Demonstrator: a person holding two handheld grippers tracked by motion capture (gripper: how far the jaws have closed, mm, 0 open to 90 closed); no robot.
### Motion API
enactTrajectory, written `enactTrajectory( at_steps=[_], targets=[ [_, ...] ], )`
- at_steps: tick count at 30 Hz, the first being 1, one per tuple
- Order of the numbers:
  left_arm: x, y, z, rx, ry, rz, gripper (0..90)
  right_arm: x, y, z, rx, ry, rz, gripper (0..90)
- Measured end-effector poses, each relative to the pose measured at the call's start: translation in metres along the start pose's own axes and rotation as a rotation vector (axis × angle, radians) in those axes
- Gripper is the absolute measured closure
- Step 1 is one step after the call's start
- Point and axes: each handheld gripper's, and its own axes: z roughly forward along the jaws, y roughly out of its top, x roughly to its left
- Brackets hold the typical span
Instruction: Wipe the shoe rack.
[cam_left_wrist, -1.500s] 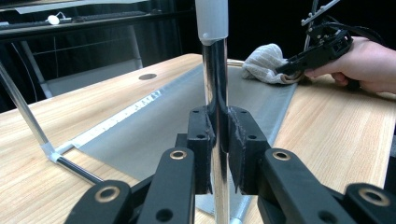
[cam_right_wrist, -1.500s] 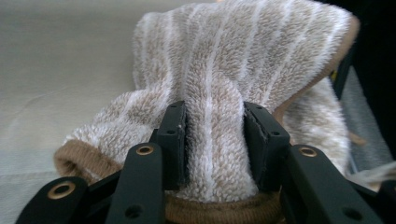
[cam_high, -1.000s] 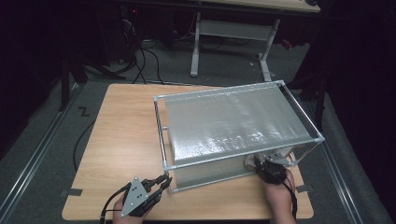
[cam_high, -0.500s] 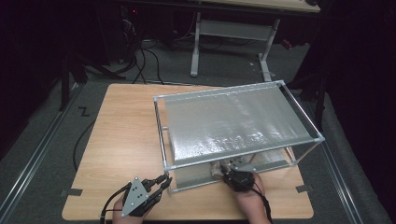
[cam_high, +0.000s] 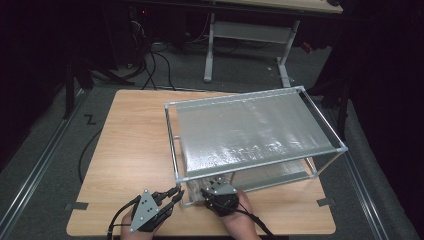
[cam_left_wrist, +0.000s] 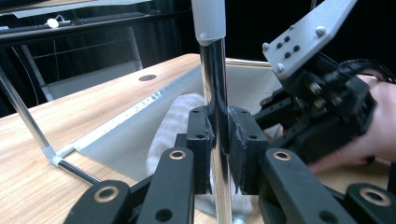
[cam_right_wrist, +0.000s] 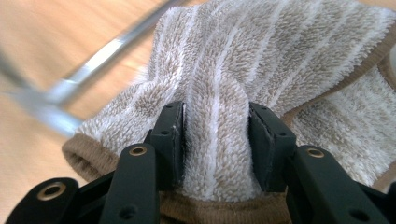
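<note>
A metal rack (cam_high: 235, 98) with a silvery fabric shelf stands on the wooden table (cam_high: 130, 150). My left gripper (cam_high: 176, 192) is at the rack's near-left corner. In the left gripper view my left gripper (cam_left_wrist: 218, 140) is shut on the chrome leg (cam_left_wrist: 212, 70). My right gripper (cam_high: 207, 186) is just right of that leg, low at the rack's front edge. In the right gripper view my right gripper (cam_right_wrist: 215, 135) pinches a fold of a fluffy beige-and-white striped cloth (cam_right_wrist: 280, 51) with a brown hem. The cloth (cam_left_wrist: 180, 116) shows pale behind the leg.
The rack's lower silver sheet (cam_left_wrist: 126, 135) lies just above the tabletop. A blurred chrome rail (cam_right_wrist: 107, 51) crosses behind the cloth. Beyond the table stand a white-legged desk (cam_high: 245, 35) and floor cables (cam_high: 155, 60). Bare wood lies left of the rack.
My right gripper has slid left along the rack's front, from the near-right corner to beside the near-left leg. The left gripper has stayed on the leg.
</note>
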Motion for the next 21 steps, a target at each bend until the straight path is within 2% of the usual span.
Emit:
enactTrajectory(
  at_steps=[4, 7, 14, 21],
  targets=[
    [0.0, 0.0, 0.0, 0.001, -0.001, 0.001, 79.1, 0.017, 0.005, 0.001, -0.019, 0.048, -0.034, 59.5],
    [0.0, 0.0, 0.0, 0.002, -0.001, 0.002, 79.1, 0.025, 0.007, 0.002, -0.033, 0.058, -0.047, 60.4],
    [0.0, 0.0, 0.0, 0.002, 0.0, 0.005, 79.1, 0.026, 0.008, 0.003, -0.033, 0.063, -0.052, 60.7],
    [-0.001, 0.0, 0.0, 0.0, 0.001, 0.007, 79.0, 0.018, 0.005, 0.003, -0.011, 0.033, -0.046, 60.6]
  ],
)
